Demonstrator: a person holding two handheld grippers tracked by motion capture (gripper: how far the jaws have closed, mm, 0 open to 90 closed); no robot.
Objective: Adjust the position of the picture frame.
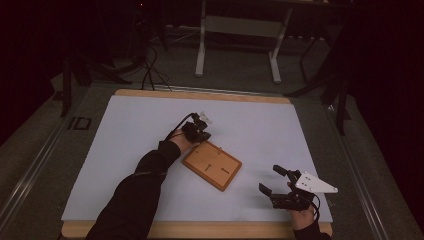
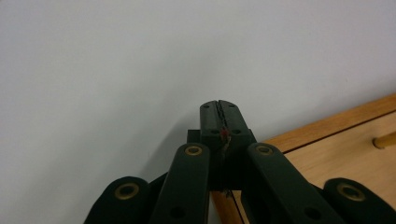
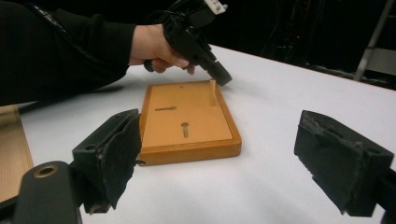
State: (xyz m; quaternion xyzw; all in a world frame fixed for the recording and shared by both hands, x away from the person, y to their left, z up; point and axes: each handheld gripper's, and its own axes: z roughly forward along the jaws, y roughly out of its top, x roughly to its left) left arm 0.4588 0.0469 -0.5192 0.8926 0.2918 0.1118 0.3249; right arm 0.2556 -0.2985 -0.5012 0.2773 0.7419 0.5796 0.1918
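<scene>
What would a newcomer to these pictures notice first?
First, the flat rectangular wooden board with a raised rim, lying mid-table on the white table sheet. Next, the left tool, shut, at the board's far edge beside a small upright wooden peg. The right tool gapes open near the front right.

Open white mat (image 1: 125,150) around wooden board (image 1: 212,165).

A white sheet (image 1: 150,150) covers most of the desk (image 1: 200,95), whose light wooden edge shows along the far side and the near side. Beyond the desk, a pale metal frame (image 1: 240,30) with two legs stands on the dark floor (image 1: 235,70). Black cables (image 1: 150,65) trail across that floor at the far left, near dark stand legs.
</scene>
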